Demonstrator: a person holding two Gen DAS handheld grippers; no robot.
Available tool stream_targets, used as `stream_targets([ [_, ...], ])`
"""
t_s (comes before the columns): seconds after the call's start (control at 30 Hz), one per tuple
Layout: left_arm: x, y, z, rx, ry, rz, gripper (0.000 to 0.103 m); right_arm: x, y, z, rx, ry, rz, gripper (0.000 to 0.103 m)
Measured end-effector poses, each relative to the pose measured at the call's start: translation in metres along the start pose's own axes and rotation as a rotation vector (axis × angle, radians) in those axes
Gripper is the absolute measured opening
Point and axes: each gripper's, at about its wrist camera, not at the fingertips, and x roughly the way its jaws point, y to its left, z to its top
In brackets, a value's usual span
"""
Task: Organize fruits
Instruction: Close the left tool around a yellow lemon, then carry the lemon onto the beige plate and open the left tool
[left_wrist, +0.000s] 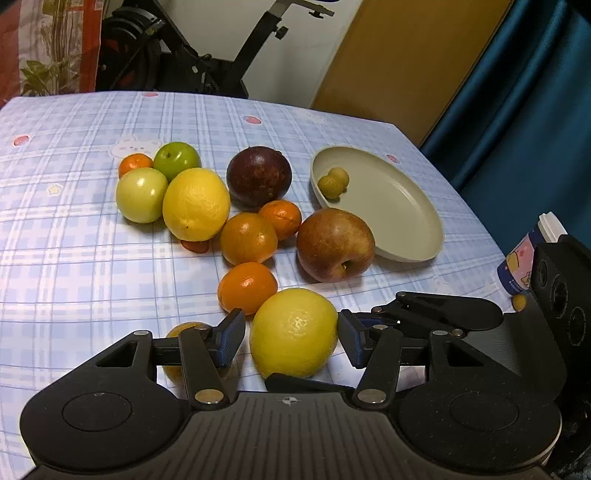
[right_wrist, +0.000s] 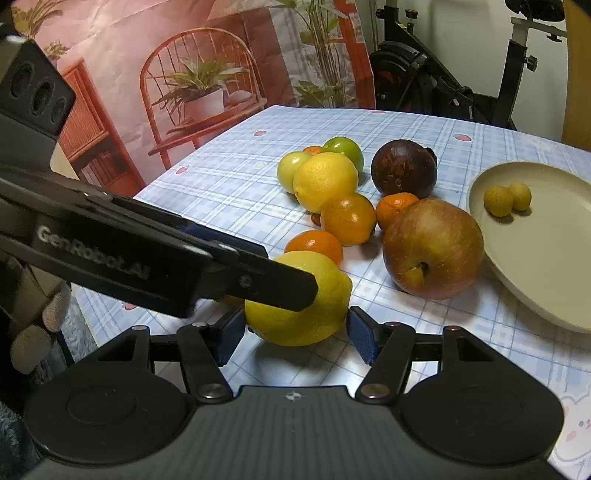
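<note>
Sorting had barely begun: only two small yellow fruits (left_wrist: 333, 182) lay on the plate (left_wrist: 406, 221), while the rest sat on the table (left_wrist: 74, 258). Left gripper (left_wrist: 291, 338) and right gripper (right_wrist: 295, 336) both bracketed the near lemon (left_wrist: 293, 332), fingers half-closed about it; whether the pads pressed it, I could not tell. Loose fruit counted two lemons, two green apples, one red apple (left_wrist: 334, 243), one dark purple fruit (left_wrist: 258, 176) and at least five oranges.

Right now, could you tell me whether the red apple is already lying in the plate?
No, the red apple sits on the tablecloth beside the plate, which holds only two small yellowish fruits.
</note>
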Motion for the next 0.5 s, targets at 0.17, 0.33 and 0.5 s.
stream_targets([
  [0.17,0.007,-0.002,0.0,0.014,0.011,-0.008,0.057,0.001,-0.003,-0.002,0.016,-0.011,0.008,0.065],
  [0.33,0.005,-0.004,-0.002,0.027,0.008,-0.002,0.058,0.001,-0.002,-0.005,0.022,-0.021,0.014,0.064],
  [0.5,0.0,-0.013,-0.001,0.06,-0.014,0.003,0.058,-0.004,-0.002,-0.007,0.035,-0.028,0.019,0.064],
])
